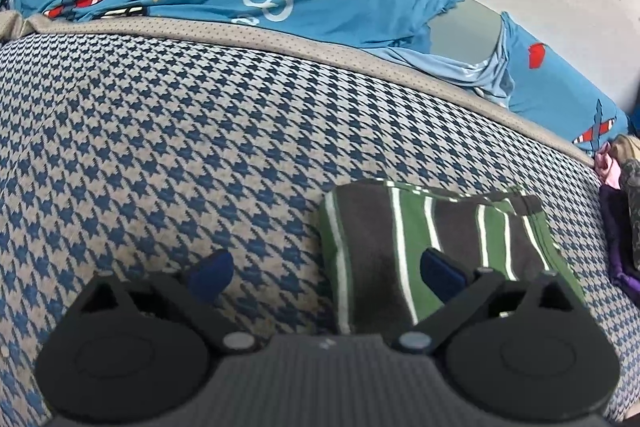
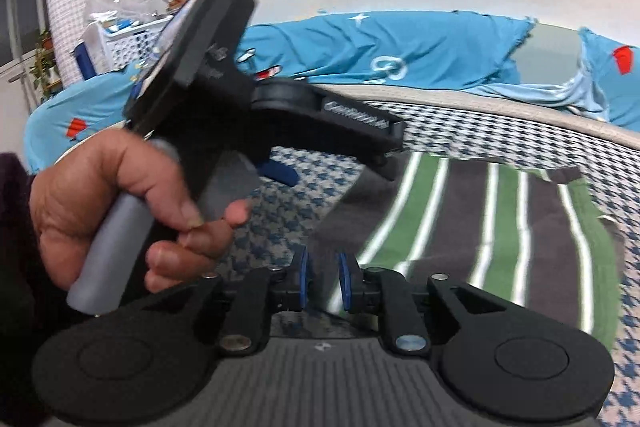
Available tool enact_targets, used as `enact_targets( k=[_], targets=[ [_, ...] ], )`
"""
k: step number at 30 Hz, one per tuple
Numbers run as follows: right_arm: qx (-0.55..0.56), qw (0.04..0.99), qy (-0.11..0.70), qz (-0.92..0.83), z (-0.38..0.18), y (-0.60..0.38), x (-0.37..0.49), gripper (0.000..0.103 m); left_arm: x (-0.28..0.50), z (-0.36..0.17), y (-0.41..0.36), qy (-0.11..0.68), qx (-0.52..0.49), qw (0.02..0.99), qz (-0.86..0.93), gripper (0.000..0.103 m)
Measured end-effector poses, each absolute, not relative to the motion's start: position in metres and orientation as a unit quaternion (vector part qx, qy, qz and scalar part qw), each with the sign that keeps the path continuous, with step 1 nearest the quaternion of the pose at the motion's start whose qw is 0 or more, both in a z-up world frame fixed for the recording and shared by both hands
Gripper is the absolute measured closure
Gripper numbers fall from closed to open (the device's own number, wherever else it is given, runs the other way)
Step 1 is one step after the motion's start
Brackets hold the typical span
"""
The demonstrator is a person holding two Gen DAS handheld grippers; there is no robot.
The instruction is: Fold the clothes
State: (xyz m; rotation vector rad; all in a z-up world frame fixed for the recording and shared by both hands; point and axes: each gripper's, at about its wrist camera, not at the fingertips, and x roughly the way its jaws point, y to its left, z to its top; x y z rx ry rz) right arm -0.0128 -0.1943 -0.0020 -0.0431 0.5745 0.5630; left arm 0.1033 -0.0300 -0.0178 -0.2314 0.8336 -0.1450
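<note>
The right gripper (image 2: 322,281) is hovering over the striped garment (image 2: 480,227), fingers nearly closed on nothing. The left gripper (image 1: 324,267) is spread wide, empty. The garment is lying folded on the houndstooth bed (image 1: 160,127); little seems left.

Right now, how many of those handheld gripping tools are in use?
2. The left tool hangs open over the striped garment's left edge; the right tool, nearly closed, is nearer its front edge. None seems hidden.

Matt striped knit garment (image 1: 420,227) on coarse woven houndstooth cover (image 1: 160,147).
</note>
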Motion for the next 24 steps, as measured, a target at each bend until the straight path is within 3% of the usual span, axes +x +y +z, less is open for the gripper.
enact_targets(
  k=[10, 16, 19, 24],
  targets=[
    [-0.017, 0.944, 0.270, 0.189, 0.000, -0.234, -0.006, 0.087, 0.098, -0.026, -0.040, 0.407, -0.089, 0.906, -0.070, 0.003],
    [-0.031, 0.945, 0.309, 0.106, -0.011, -0.252, 0.010, 0.087, 0.099, -0.034, -0.043, 0.406, -0.071, 0.910, -0.047, 0.003],
    [-0.028, 0.942, 0.326, 0.079, -0.014, -0.261, 0.013, 0.093, 0.102, -0.039, -0.042, 0.412, -0.070, 0.908, -0.028, 0.003],
    [-0.026, 0.941, 0.332, 0.059, -0.015, -0.273, 0.011, 0.094, 0.107, -0.040, -0.036, 0.417, -0.086, 0.905, 0.001, 0.000]
  ],
)
